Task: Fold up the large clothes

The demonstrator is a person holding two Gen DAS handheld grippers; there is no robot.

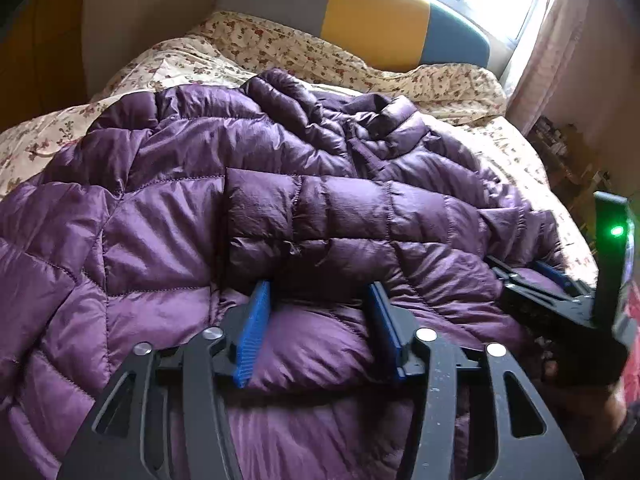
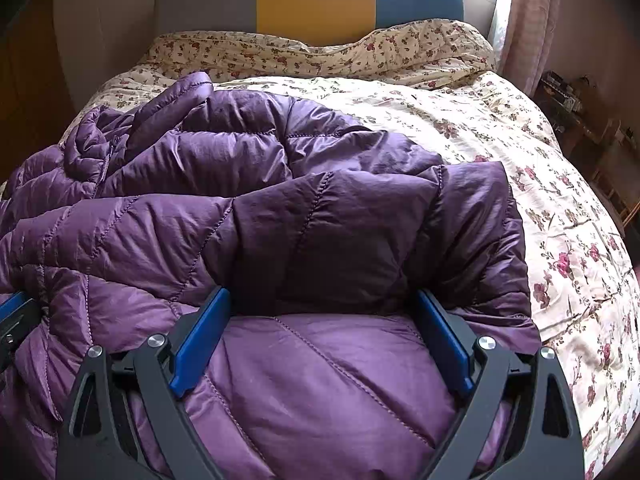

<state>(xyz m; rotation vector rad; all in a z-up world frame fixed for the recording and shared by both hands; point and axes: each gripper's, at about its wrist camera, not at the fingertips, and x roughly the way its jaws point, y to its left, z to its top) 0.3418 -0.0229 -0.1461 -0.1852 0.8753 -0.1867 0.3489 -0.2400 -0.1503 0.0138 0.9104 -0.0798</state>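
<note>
A purple puffer jacket lies crumpled across a bed covered by a flowered quilt; the left tongs pinch a puffed fold of it between blue pads; the right tongs stand wide, pressed into the jacket's near edge, gripping nothing.

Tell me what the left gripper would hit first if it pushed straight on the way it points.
Most likely the purple puffer jacket: the left gripper already has a puffed section of it bulging between its fingers, and a folded flap lies directly ahead. Depth is unclear, but nothing else stands in that line.
</note>
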